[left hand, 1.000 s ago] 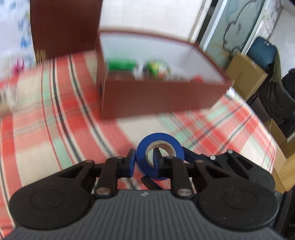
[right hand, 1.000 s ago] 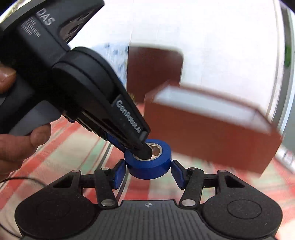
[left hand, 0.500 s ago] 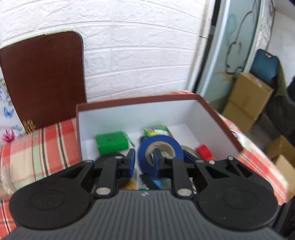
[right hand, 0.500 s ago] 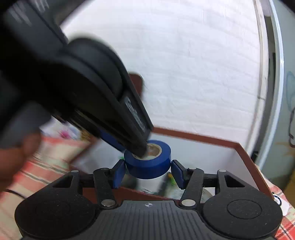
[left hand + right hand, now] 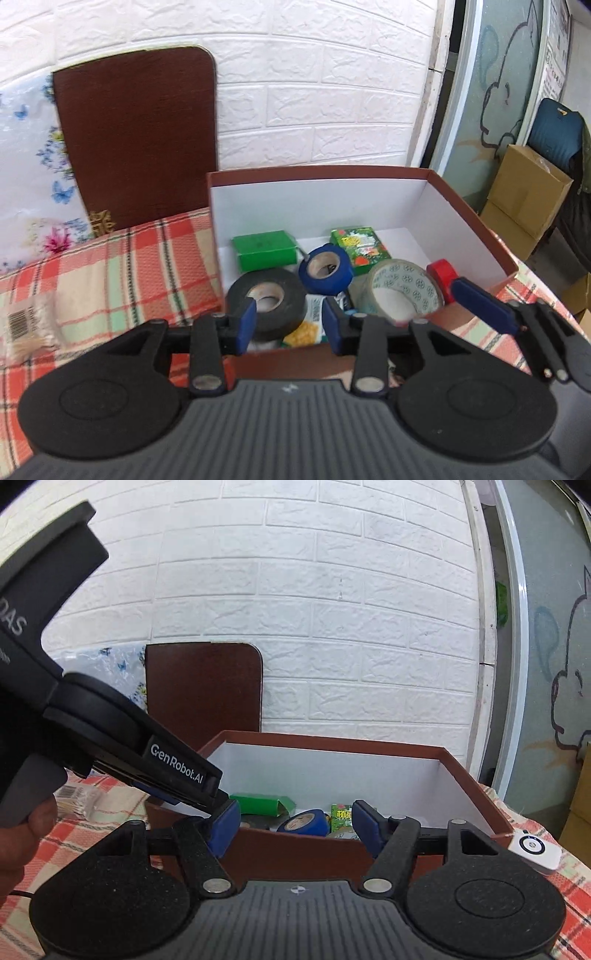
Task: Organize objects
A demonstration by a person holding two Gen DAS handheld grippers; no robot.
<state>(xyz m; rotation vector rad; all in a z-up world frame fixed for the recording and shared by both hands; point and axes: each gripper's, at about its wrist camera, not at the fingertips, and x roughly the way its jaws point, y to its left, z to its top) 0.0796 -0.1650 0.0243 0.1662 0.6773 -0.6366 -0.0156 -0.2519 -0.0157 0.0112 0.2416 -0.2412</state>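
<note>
Tape is the thing to look at: the blue tape roll point(image 5: 325, 270) lies inside the brown box point(image 5: 472, 214), leaning on the black tape roll point(image 5: 266, 301) beside it. It is free, with nothing pinching it. The left tongs point(image 5: 288, 324) hang over the near wall of the box, and their blue tips are spreading apart with nothing between them; the blue tape roll sits past the tips, deeper in the box. The right tongs point(image 5: 293, 829) are also over the near wall of the box and are spreading wide too, with nothing pressed between their tips. From that side the blue tape roll point(image 5: 304, 823) shows low in the box, seen in the gap between the two tips but farther in and not touching them. Inside the box, a clear tape roll point(image 5: 400, 291) lies to the right of the blue tape roll, and a red tape roll point(image 5: 441, 275) lies by the right wall. A green box point(image 5: 265, 250) and a green card pack point(image 5: 360, 246) lie toward the back wall of the box. The box stands on a table with a red checked cloth point(image 5: 122, 273). A brown board point(image 5: 136, 136) leans on the white brick wall behind the box. A small white gadget point(image 5: 533, 849) lies on the cloth to the right of the box.
</note>
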